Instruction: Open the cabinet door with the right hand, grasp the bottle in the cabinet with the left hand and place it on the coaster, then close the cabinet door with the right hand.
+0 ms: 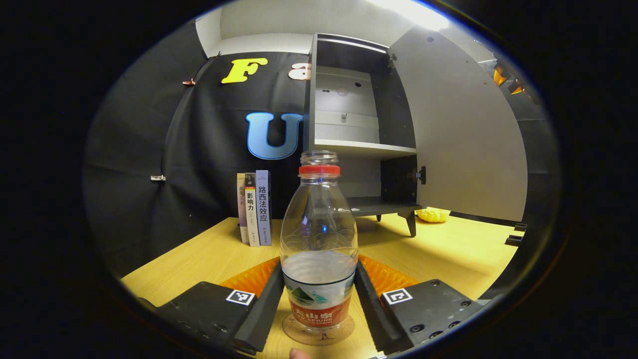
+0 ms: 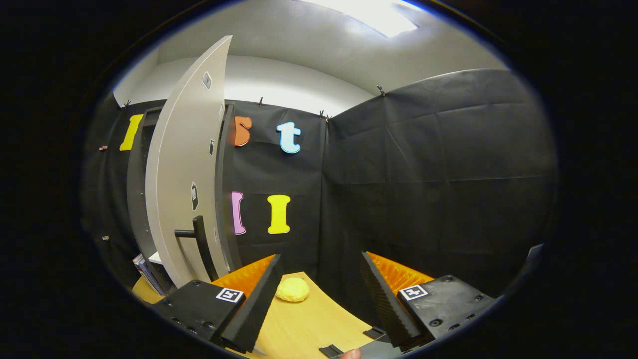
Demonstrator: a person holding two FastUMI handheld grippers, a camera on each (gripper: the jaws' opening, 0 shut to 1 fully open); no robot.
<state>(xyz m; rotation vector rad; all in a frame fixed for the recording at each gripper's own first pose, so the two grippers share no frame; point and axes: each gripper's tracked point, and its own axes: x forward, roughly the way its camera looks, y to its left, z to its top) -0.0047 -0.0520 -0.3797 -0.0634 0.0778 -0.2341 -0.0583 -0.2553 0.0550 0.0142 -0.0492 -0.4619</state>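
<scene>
your left gripper (image 1: 319, 299) squeezes the clear plastic bottle with a red ring (image 1: 319, 249) standing on the round cork coaster (image 1: 319, 333), so let go, then push the open grey cabinet door (image 2: 187, 189) shut with your wide-open, empty right gripper (image 2: 319, 299).

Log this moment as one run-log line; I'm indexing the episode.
left gripper: shut on clear plastic bottle, standing on round cork coaster | right gripper: open | grey cabinet door: open
</scene>
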